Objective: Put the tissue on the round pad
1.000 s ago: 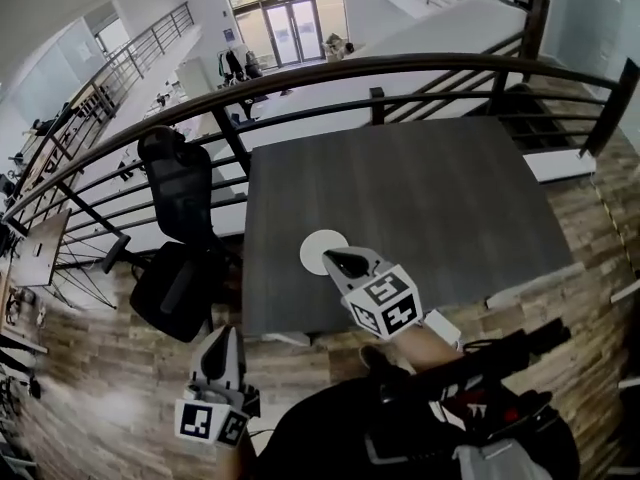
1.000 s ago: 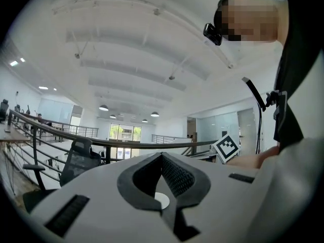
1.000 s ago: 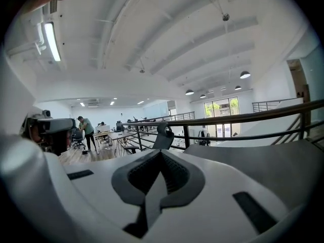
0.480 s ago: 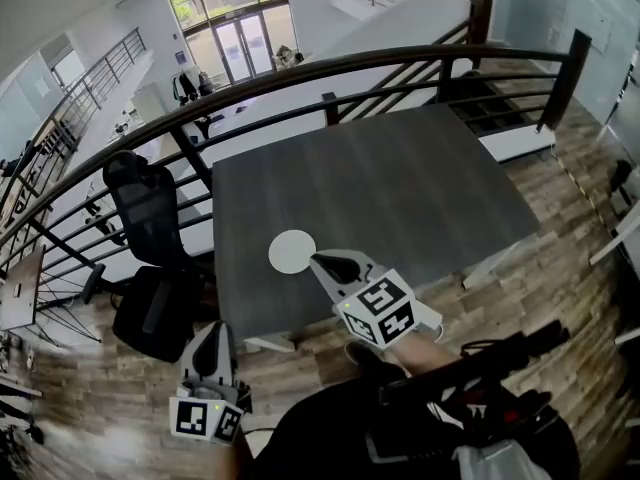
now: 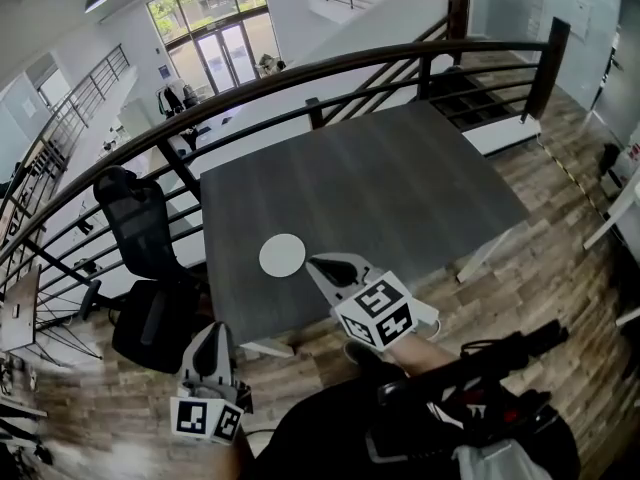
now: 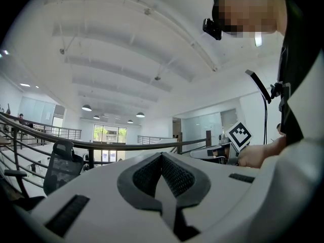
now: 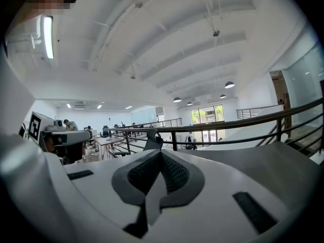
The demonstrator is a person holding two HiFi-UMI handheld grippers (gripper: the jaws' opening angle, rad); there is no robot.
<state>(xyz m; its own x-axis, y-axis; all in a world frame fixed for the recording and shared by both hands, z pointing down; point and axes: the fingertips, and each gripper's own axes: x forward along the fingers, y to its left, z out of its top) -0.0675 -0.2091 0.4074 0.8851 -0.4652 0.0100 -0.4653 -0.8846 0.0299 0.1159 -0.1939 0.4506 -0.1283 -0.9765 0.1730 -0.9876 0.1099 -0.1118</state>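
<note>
The white round pad [image 5: 282,255] lies near the front left edge of the dark grey table [image 5: 400,188]. I see no tissue in any view. My right gripper [image 5: 312,262] hovers over the table just right of the pad, shut, with nothing between its pads [image 7: 161,153]. My left gripper [image 5: 214,330] is held low off the table's front left corner, over the wooden floor. It points level, and its pads [image 6: 162,156] meet with nothing in them. The right gripper's marker cube [image 6: 239,134] shows in the left gripper view.
A dark metal railing [image 5: 300,73] runs along the table's far and left sides. A black office chair [image 5: 140,218] stands left of the table behind the rail. A white board [image 5: 505,133] lies at the table's far right corner. Wooden floor [image 5: 560,218] surrounds the table.
The right gripper's tip, at the pad's near edge a second ago, now sits a little to the pad's right. The head view has swung, so the table appears further left. The left gripper has barely moved.
</note>
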